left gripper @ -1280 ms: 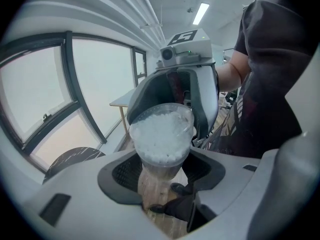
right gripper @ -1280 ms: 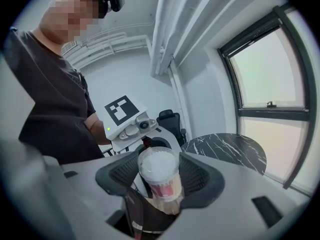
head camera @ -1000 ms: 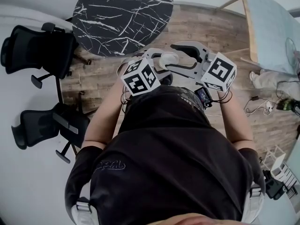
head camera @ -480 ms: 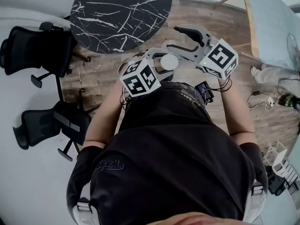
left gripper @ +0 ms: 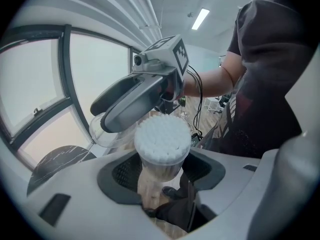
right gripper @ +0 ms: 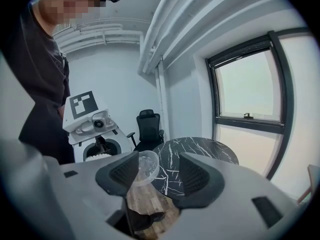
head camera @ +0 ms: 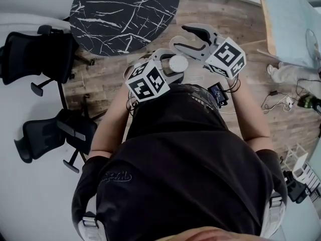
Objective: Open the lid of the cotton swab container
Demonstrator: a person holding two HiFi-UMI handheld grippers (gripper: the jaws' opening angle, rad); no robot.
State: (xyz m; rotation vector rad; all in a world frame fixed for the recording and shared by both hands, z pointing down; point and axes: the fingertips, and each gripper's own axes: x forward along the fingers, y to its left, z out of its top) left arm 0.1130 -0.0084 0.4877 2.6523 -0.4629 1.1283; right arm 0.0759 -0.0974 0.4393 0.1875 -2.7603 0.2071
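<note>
Jaws of the left gripper pinch the cotton swab container by its clear body, upright, its white swab tips uncovered. Just beside it, in front of the person, the right gripper gapes wide. The clear lid lies against one pad, apart from the other.

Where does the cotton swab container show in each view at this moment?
Head view: the cotton swab container is upper centre, its white top toward the camera.
Left gripper view: centre, clamped in the left tool.
Right gripper view: small, lower left, only white swab tips showing.
Shared landmark: the black marble table.
</note>
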